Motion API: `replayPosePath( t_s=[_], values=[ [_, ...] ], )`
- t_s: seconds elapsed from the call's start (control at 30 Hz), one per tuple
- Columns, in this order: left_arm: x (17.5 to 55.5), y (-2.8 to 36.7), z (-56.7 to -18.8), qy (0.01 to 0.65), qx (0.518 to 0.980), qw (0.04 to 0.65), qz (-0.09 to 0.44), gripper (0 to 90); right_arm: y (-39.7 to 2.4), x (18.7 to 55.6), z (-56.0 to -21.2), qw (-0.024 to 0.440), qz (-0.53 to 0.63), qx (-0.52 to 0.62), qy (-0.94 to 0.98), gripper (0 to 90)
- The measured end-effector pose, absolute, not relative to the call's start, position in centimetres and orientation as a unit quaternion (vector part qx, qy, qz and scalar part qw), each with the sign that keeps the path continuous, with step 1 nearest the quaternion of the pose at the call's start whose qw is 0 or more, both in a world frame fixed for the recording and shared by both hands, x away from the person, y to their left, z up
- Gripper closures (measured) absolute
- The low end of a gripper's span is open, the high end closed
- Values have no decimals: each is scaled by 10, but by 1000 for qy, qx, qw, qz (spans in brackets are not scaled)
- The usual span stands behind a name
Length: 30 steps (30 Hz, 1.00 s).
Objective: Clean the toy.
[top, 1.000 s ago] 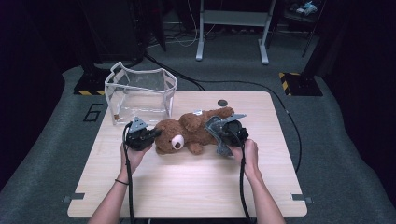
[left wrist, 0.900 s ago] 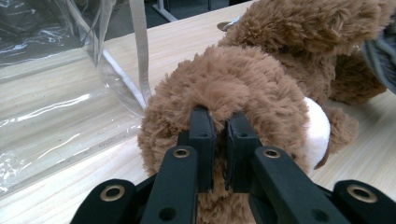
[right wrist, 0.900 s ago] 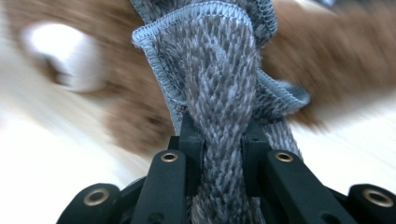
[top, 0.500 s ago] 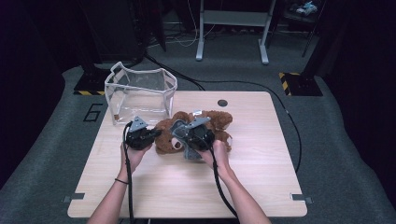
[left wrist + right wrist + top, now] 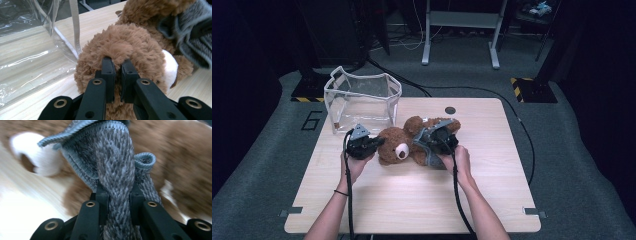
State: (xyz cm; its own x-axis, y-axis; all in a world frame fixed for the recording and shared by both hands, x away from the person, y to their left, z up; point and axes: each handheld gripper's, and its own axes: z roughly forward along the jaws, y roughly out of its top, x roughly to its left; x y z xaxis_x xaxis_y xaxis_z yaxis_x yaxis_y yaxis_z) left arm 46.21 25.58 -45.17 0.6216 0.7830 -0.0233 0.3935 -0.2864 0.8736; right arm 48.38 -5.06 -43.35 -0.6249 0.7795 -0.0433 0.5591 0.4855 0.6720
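Left gripper (image 5: 116, 72) pinched nearly closed on the fur of the teddy bear's (image 5: 399, 145) head. Right gripper (image 5: 116, 197) clamped on a bunched grey knitted cloth (image 5: 113, 162) over the bear's body. Bear lying mid-table on the pale wooden table (image 5: 492, 190), beside a clear plastic bag (image 5: 362, 97), contents unclear. "6" marked on the grey floor (image 5: 313, 120).

Both forearms come in from the near edge of the table and reach forward. The left gripper (image 5: 371, 145) points to the right, and its jaws are pinched nearly together on brown plush fur. The right gripper (image 5: 435, 141) sits just beside it – its jaws are clamped on a fold of grey knitted fabric, the hand (image 5: 456, 159) behind it.
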Motion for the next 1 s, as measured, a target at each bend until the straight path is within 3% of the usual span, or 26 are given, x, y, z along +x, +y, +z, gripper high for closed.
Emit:
replayPosePath(
  t_s=[0.4, 0.73, 1.0],
  values=[
    [464, 257, -451, 381, 774, 460, 211, 836, -104, 492, -448, 188, 277, 462, 822, 760],
    [465, 257, -451, 382, 776, 457, 207, 835, -117, 491, -445, 220, 258, 479, 810, 760],
    [465, 257, -451, 384, 775, 456, 209, 835, -115, 484, -440, 197, 289, 474, 808, 760]
  ],
)
